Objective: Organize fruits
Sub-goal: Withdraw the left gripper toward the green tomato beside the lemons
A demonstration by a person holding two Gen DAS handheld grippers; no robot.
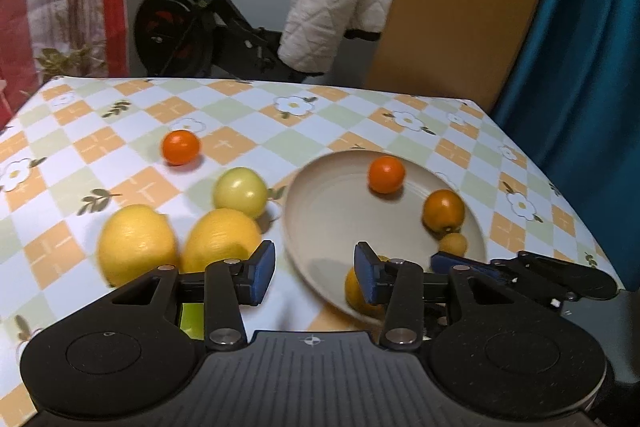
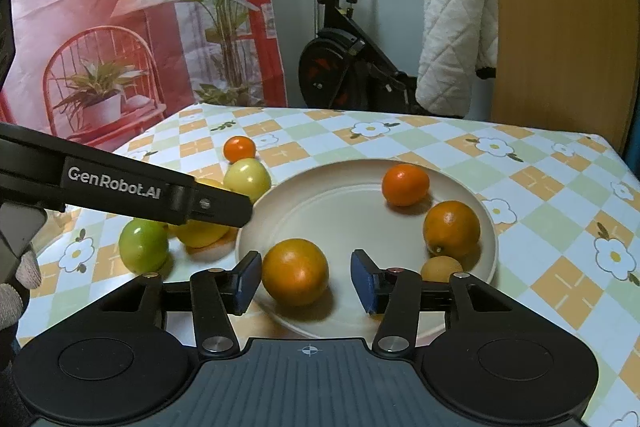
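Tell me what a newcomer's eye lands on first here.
The cream plate on the checked tablecloth, holding orange fruits; the biggest orange sits between the right gripper's open fingers. Left of the plate lie two lemons and a pale green fruit. An exercise bike stands behind the table.

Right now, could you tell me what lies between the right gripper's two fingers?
An orange sits on the plate between the right gripper fingers, untouched, as its wrist view shows.

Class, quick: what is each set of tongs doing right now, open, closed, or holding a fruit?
Left tongs: open, holding nothing.
Right tongs: open around the orange on the plate, pads not touching it.
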